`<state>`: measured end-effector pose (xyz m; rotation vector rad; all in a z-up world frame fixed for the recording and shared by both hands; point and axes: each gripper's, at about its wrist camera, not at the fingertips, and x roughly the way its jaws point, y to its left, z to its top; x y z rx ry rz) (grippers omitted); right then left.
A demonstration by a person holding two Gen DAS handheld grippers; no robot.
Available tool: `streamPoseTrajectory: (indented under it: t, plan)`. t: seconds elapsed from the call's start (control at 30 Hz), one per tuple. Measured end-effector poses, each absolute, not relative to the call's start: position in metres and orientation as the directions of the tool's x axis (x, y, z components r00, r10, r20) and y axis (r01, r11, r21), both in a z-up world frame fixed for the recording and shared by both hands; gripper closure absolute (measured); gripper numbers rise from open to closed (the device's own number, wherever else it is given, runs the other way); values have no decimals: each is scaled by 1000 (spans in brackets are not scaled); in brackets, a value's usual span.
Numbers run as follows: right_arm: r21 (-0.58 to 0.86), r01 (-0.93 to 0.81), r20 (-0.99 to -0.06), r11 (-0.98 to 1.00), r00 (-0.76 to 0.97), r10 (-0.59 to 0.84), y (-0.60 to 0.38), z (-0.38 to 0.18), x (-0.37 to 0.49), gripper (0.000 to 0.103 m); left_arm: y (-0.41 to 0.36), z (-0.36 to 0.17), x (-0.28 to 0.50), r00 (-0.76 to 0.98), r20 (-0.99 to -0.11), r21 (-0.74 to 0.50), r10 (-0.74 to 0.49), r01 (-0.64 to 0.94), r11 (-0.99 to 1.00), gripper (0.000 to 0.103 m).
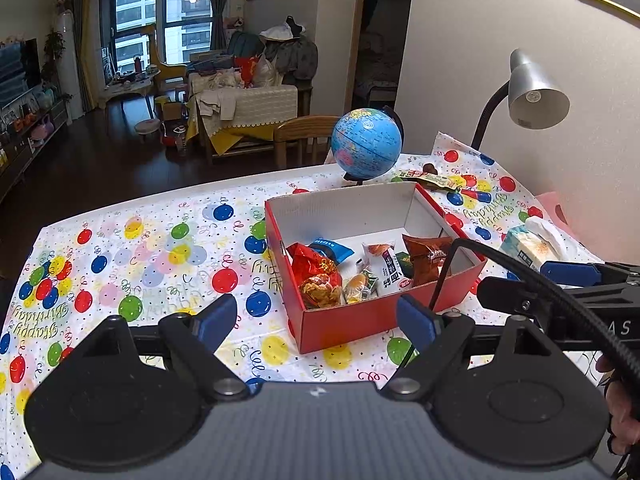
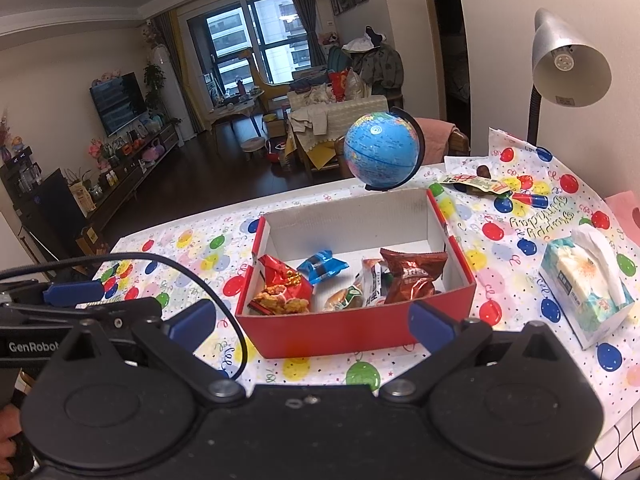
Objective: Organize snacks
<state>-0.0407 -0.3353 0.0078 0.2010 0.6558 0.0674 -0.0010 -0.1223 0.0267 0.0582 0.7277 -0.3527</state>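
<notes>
A red cardboard box (image 1: pixel 352 320) (image 2: pixel 344 332) with a white inside stands on the balloon-print tablecloth. Several snack packs lie in it: a red bag (image 1: pixel 316 276) (image 2: pixel 284 288), a blue pack (image 1: pixel 334 249) (image 2: pixel 322 266), a brown Oreo pack (image 1: pixel 426 258) (image 2: pixel 412 276) and small wrapped cakes (image 2: pixel 344 298). A green snack packet (image 1: pixel 430 178) (image 2: pixel 476 183) lies on the cloth behind the box, beside the globe. My left gripper (image 1: pixel 316 324) hovers open just in front of the box, holding nothing. My right gripper (image 2: pixel 312 324) is open and holds nothing too, facing the box's front wall.
A blue globe (image 1: pixel 366 144) (image 2: pixel 380 156) stands behind the box. A silver desk lamp (image 1: pixel 536 92) (image 2: pixel 568 68) rises at the right. A tissue box (image 1: pixel 528 244) (image 2: pixel 588 284) sits right of the red box. A wooden chair (image 1: pixel 304 136) stands beyond the table's far edge.
</notes>
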Motion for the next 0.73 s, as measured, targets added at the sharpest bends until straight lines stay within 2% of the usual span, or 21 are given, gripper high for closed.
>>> streamPoseTrajectory:
  t: [0.73]
  plan:
    - [207, -14, -616, 978, 775, 141, -329, 4, -33, 0, -116, 22, 7, 680, -675, -83, -285, 314, 946, 16]
